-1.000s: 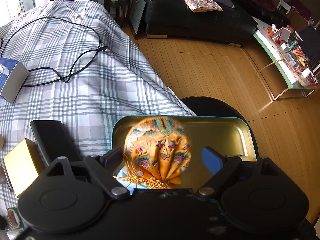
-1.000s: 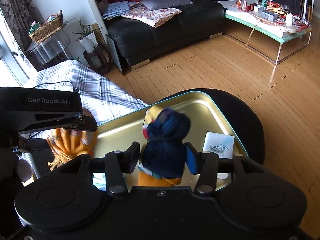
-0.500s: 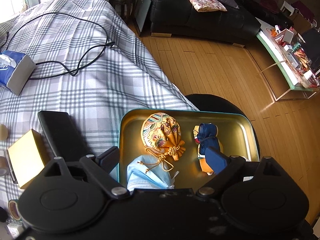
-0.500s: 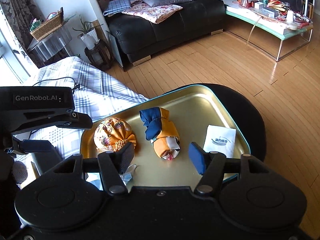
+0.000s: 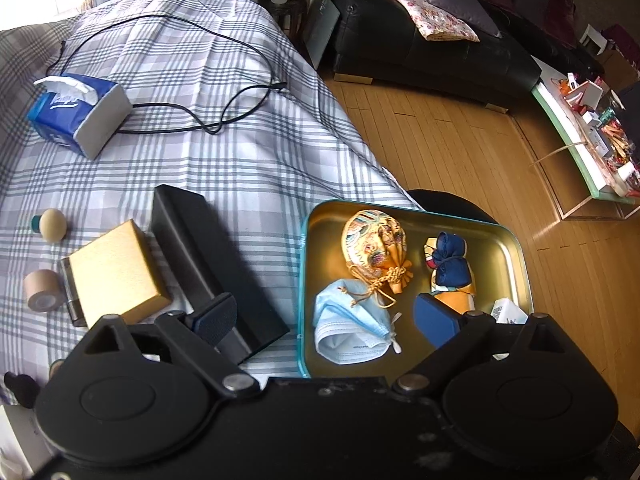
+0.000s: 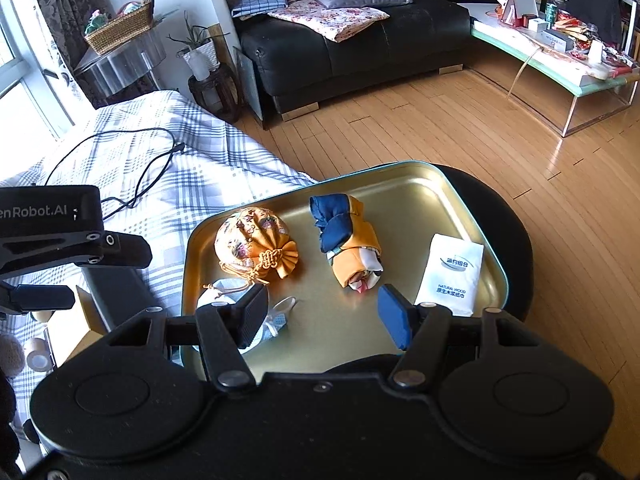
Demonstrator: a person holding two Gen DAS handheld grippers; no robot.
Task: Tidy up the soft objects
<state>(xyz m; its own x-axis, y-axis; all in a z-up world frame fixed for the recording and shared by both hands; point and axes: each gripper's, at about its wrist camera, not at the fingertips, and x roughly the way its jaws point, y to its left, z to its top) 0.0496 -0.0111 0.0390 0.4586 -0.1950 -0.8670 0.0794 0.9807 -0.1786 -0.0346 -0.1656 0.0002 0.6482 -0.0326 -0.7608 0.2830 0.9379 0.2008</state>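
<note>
A gold tin tray (image 5: 516,248) (image 6: 460,196) holds an orange embroidered pouch (image 5: 374,242) (image 6: 252,240), a blue and orange cloth bundle (image 5: 450,268) (image 6: 348,240), a pale blue face mask (image 5: 348,332) (image 6: 224,300) and a white tissue packet (image 6: 452,272). My left gripper (image 5: 324,318) hangs over the tray's left rim; its jaws are opening and grip nothing. My right gripper (image 6: 323,318) stands open above the tray's near side, short of the bundle, with nothing held.
The tray rests on a black round stool (image 6: 512,240) beside a plaid-covered surface (image 5: 200,160). On the plaid lie a black box (image 5: 208,264), a gold box (image 5: 116,268), a tape roll (image 5: 40,290), a tissue box (image 5: 76,112) and a black cable (image 5: 224,120).
The left gripper let go of the orange pouch and the right let go of the cloth bundle; both now lie in the tray. Both grippers drew back, the left shifting leftward.
</note>
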